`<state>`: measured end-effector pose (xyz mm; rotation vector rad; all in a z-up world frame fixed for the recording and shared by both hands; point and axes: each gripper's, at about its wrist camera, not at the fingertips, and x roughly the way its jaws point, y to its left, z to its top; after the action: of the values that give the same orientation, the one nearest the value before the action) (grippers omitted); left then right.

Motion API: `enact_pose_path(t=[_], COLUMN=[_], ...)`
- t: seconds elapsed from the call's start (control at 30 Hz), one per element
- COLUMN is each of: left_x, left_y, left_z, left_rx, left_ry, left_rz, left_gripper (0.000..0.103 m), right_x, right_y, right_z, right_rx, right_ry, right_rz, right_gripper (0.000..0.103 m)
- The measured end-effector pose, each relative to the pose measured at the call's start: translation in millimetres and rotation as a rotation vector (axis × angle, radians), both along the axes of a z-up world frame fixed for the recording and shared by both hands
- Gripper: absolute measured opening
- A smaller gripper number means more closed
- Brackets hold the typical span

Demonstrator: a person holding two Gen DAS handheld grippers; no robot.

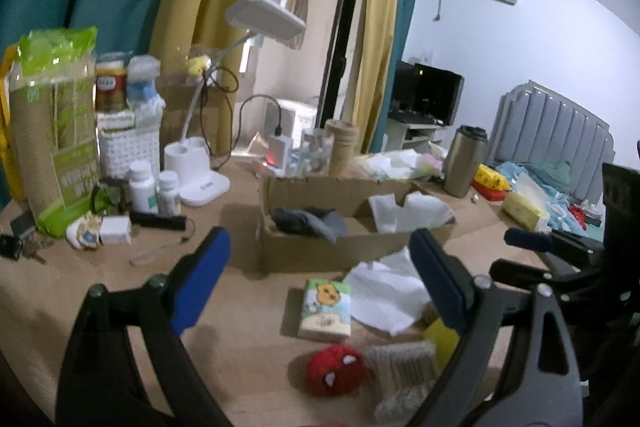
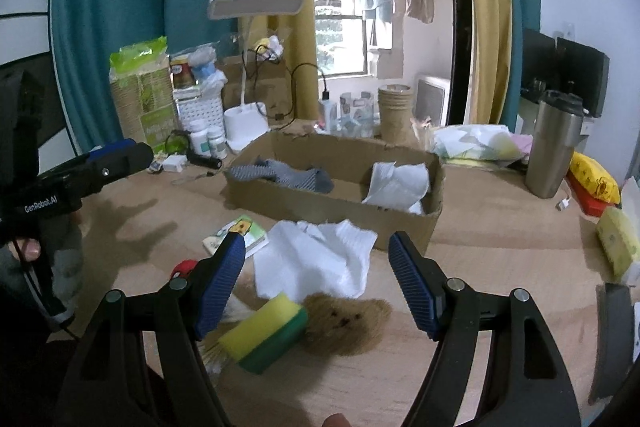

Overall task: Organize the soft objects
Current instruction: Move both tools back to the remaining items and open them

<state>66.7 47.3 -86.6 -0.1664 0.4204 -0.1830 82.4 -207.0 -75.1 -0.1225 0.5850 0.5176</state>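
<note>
A cardboard box (image 2: 434,183) on the wooden table holds a grey sock (image 2: 288,175) and a white cloth (image 2: 396,183); it also shows in the left wrist view (image 1: 304,251). In front of it lie a white towel (image 2: 316,259), a yellow-green sponge (image 2: 266,333), a brown plush (image 2: 348,319), a tissue pack (image 1: 326,309) and a red Spider-Man plush (image 1: 338,369). My right gripper (image 2: 318,267) is open and empty above the towel. My left gripper (image 1: 320,263) is open and empty, to the left of these items.
A white desk lamp (image 2: 244,115), pill bottles (image 1: 142,185), a white basket (image 1: 128,151), a steel tumbler (image 2: 554,147), a paper cup stack (image 2: 396,111) and yellow packs (image 2: 596,179) stand around the box. A bed (image 1: 552,147) lies beyond the table.
</note>
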Motion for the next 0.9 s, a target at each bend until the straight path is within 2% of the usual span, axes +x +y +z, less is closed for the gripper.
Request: enact_pose_path(t=[0.3,0.7,0.8,0.9], left_x=[-8.8,-3.2,0.8,5.9], left_y=[-2.4,-6.7,-10.0,-16.3], left_z=[-13.0,-33.2,-40.8,-49.2], left_rx=[-0.004,0.001,0.011,0.056], left_ry=[0.026,0.098,0.131,0.178], left_rz=[-0.004,-0.025,-0.041,-0.028], left_gripper=[0.092,0.092,0.092,0.092], right_x=[-10.9,-8.7,-7.1,-5.5], right_y=[12.2,17.3,17.7,18.7], right_z=[-21.6,-43.2,-45.7,-48.4], right_rx=[-0.030,-0.019,-0.007,-0.002], right_ry=[0.055,0.122,0.133,0.141], right_rz=[0.037,0.073,0.079,0.082], right_gripper=[0.077,0.077,0.077,0.077])
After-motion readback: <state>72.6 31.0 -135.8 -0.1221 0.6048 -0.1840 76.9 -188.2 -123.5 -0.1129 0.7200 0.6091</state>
